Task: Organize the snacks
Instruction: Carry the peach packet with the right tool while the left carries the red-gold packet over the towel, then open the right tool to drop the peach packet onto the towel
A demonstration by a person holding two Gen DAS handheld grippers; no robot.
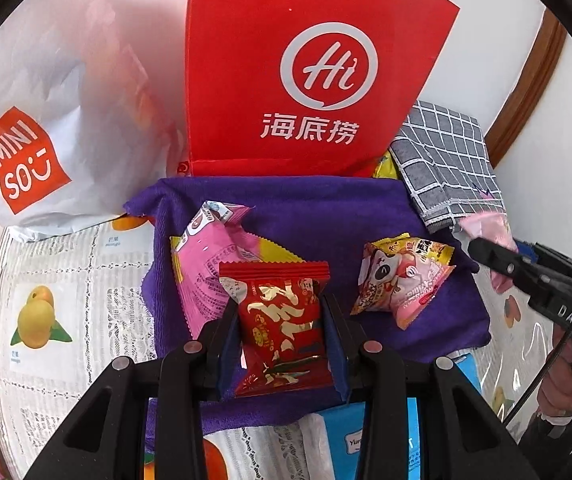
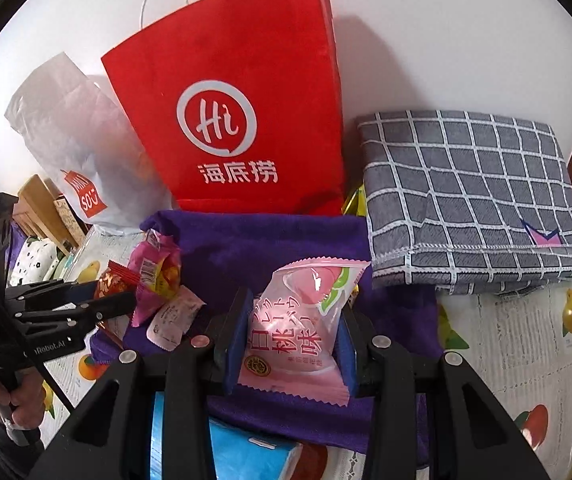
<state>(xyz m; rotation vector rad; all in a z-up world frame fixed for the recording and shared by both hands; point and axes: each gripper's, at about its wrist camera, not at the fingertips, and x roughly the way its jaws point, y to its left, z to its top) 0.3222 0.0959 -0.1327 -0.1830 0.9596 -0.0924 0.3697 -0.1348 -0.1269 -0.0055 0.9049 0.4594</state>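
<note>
The left hand-held gripper (image 1: 282,320) is clamping the red snack packet (image 1: 282,320) at mid-body above the purple towel (image 1: 325,208) near the counter's front edge. To its right, the right hand-held gripper (image 2: 291,332) is pinching the pink peach packet (image 2: 301,320). Both packets are looking light, crinkly and slippery, so mid-body holds are seeming safest.

Right tongs (image 2: 291,340) — pink peach snack (image 2: 297,328) between.

On the towel (image 1: 305,208), one snack packet (image 1: 206,264) lies at nine o'clock and another packet (image 1: 401,280) at three, with the paper bag (image 1: 305,60) at twelve, behind the towel, and the folded cloth (image 2: 469,196) at two.
</note>
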